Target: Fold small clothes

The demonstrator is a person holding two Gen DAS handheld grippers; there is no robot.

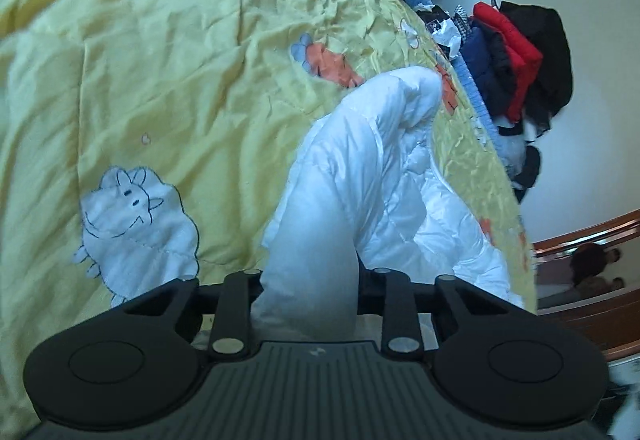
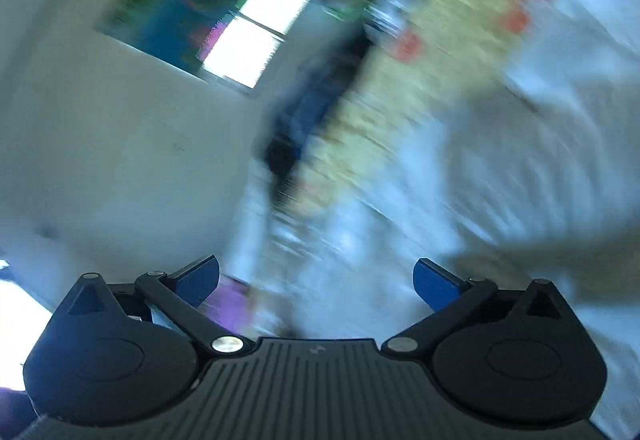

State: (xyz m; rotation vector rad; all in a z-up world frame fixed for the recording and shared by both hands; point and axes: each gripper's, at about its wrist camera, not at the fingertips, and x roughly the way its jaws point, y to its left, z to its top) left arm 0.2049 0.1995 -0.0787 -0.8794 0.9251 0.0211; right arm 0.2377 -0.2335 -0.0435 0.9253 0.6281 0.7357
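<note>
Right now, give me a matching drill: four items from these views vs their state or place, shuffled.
1. left tool
2. right tool
3. white puffy jacket
4. pile of dark and red clothes

A. open, holding nothing
B. beyond the bed's far edge
C. shut on white fabric
D. bunched on the yellow quilt

Pairs: 1-C, 2-A, 3-D, 4-B

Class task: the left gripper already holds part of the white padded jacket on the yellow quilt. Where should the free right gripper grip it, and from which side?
Probably the rounded far fold of the white padded jacket, approached from the open yellow quilt side. That fold stands raised, so fingers could close across it. The left gripper is clamped on the near end; the right gripper is open and empty.
</note>
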